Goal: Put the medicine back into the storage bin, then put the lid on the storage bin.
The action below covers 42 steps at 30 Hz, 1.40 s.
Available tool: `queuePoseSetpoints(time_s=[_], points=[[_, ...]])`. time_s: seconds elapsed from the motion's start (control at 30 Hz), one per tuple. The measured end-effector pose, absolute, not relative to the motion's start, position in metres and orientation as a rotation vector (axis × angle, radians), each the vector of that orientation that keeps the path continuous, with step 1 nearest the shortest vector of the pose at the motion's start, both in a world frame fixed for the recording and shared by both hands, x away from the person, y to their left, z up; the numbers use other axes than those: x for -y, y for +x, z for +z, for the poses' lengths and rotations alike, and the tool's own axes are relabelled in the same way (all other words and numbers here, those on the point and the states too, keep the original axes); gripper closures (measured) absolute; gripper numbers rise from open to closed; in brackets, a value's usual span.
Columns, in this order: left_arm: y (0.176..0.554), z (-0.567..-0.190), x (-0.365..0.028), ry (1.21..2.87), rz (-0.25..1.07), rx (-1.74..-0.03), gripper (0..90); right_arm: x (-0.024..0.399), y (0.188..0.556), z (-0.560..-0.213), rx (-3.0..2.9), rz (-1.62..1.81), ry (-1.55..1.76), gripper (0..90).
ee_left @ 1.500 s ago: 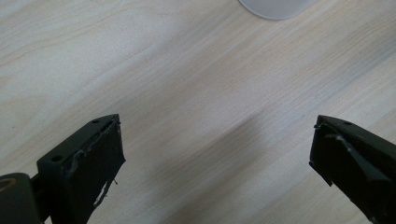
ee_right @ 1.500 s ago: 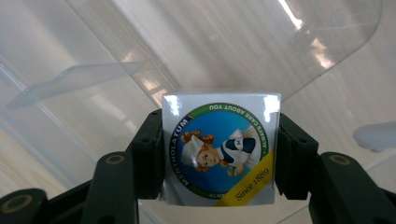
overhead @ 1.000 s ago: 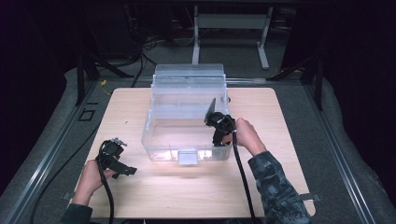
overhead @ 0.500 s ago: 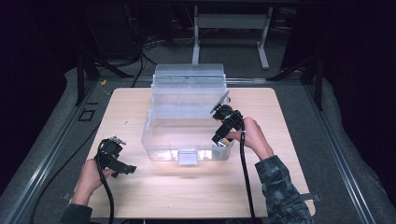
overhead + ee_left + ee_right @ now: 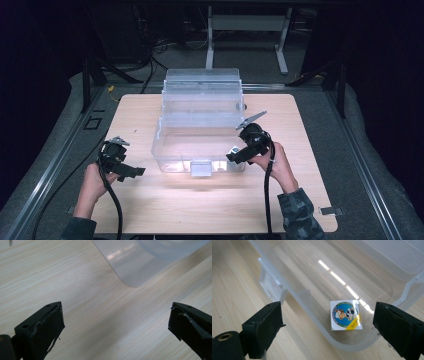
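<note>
Your right gripper [image 5: 235, 155] hangs over the near right corner of the clear plastic box [image 5: 200, 130], its jaws standing wide apart with nothing between the pads; they have just been opening. In the right gripper view, the small square packet [image 5: 346, 315] with the cartoon label lies on the box's floor directly ahead of your jaws, a little nearer the right-hand one, close against the curved corner wall and free of both pads. The box's front latch [image 5: 268, 281] sits ahead of your left-hand jaw, outside the wall. In the high view the box's lid stands open, on the far side of the box from your gripper.

Your left gripper [image 5: 131, 171] sits over bare wooden table [image 5: 200, 200], just off the near left corner of the box, well apart from the right one. In the left gripper view its jaws are spread wide and empty, with plain tabletop between them and a rounded corner of the box [image 5: 140, 262] farther ahead, clear of both pads
</note>
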State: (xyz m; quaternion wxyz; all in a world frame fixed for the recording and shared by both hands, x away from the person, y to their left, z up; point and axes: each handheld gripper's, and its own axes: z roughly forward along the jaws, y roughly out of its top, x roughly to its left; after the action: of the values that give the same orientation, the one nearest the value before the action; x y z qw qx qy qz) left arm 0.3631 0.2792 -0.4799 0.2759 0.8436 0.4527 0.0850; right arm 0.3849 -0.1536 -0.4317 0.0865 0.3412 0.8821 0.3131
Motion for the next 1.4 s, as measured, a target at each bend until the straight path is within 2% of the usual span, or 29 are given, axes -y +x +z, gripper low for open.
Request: queuePoseSetpoints(time_s=[0.63, 0.9, 0.93, 1.0, 1.4], points=[[0.405, -0.423, -0.249, 2.244, 0.245, -1.057, 0.1, 0.164, 0.374, -0.431, -2.582, 0.964, 0.99, 10.4], [0.431, -0.404, -0.229, 2.242, 0.235, -1.011, 0.1, 0.16, 0.374, -0.436, -2.593, 0.946, 0.976, 11.0], [0.434, -0.402, -0.227, 2.233, 0.22, -0.986, 0.0, 0.156, 0.374, -0.443, -2.511, 1.063, 0.977, 11.1], [0.44, -0.397, -0.223, 2.227, 0.188, -0.939, 0.1, 0.154, 0.374, -0.445, -2.518, 1.082, 0.977, 11.4], [0.484, -0.371, -0.194, 2.214, 0.212, -0.885, 0.0, 0.151, 0.372, -0.443, -2.563, 1.108, 0.94, 14.8]])
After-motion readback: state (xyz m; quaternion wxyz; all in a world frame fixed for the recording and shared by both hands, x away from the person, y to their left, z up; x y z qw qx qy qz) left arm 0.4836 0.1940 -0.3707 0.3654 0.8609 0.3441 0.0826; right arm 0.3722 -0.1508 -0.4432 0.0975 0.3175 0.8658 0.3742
